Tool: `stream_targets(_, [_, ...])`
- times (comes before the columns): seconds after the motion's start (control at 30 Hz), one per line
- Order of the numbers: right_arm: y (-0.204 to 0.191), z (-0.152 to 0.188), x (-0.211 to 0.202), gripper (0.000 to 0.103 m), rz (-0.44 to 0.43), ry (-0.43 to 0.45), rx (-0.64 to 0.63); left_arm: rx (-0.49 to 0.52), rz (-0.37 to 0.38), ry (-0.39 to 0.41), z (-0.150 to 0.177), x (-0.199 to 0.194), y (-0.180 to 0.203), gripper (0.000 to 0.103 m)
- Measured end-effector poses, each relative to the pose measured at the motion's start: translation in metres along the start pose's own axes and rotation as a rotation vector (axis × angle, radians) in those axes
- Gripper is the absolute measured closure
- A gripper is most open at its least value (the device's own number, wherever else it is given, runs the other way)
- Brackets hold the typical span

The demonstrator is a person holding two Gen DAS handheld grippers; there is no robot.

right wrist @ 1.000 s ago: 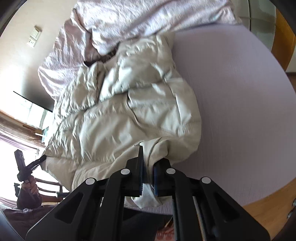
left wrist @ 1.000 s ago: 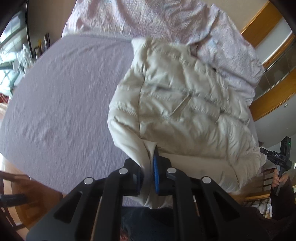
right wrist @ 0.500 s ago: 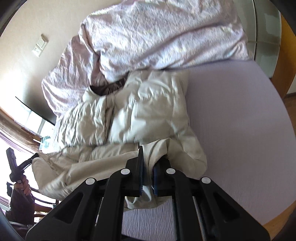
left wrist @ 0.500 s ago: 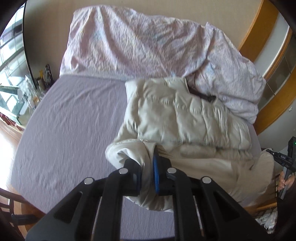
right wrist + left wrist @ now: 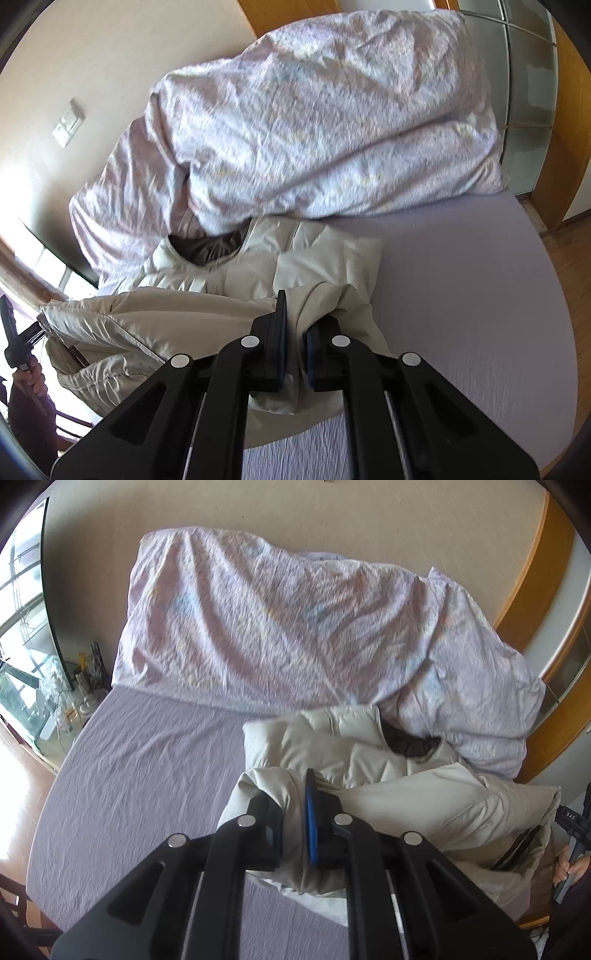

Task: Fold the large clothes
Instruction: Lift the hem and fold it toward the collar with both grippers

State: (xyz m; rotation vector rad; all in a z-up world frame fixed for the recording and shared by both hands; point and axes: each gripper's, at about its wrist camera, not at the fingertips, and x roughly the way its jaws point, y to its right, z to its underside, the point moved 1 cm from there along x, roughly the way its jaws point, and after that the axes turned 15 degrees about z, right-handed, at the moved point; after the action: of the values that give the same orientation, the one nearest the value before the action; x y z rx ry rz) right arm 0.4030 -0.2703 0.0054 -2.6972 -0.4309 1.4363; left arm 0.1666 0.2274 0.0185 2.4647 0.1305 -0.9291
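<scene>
- On the bed [image 5: 140, 760], a cream puffer jacket [image 5: 406, 790] lies near the far end, its collar end touching a heaped floral duvet [image 5: 288, 620] by the wall.
- Left hand-held gripper [image 5: 295, 827] is clamped on a bunched corner of the jacket's near edge; fabric fills the gap between its fingers.
- Right hand-held gripper [image 5: 293, 347] is likewise closed on the jacket [image 5: 207, 325], at the opposite near corner.
- Between the two, the near edge is raised and hangs in a taut ridge over the lower layer (a fold half made, it seems).
- Jacket's long axis runs away from both grippers toward the duvet [image 5: 332, 129]; the dark-lined collar [image 5: 410, 742] points that way. The held edge runs crosswise, from one gripper to the other.
- Neither gripper is nearer; each holds its own corner.
- Next move likely calls for carrying both corners forward together, along the long axis, to lay the edge near the collar.
</scene>
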Motion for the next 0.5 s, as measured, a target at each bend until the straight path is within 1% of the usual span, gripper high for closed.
stream_targets(0.23, [-0.005,-0.030,0.025,0.095,0.046,0.011,0.072,-0.002,-0.015,0.020,-0.039,0.029,0.005,0.092])
stream_targets(0.5, [-0.011,-0.048,0.075,0.095,0.104,-0.034,0.122,-0.021,-0.077,-0.031,-0.060,0.085,-0.006,0.092])
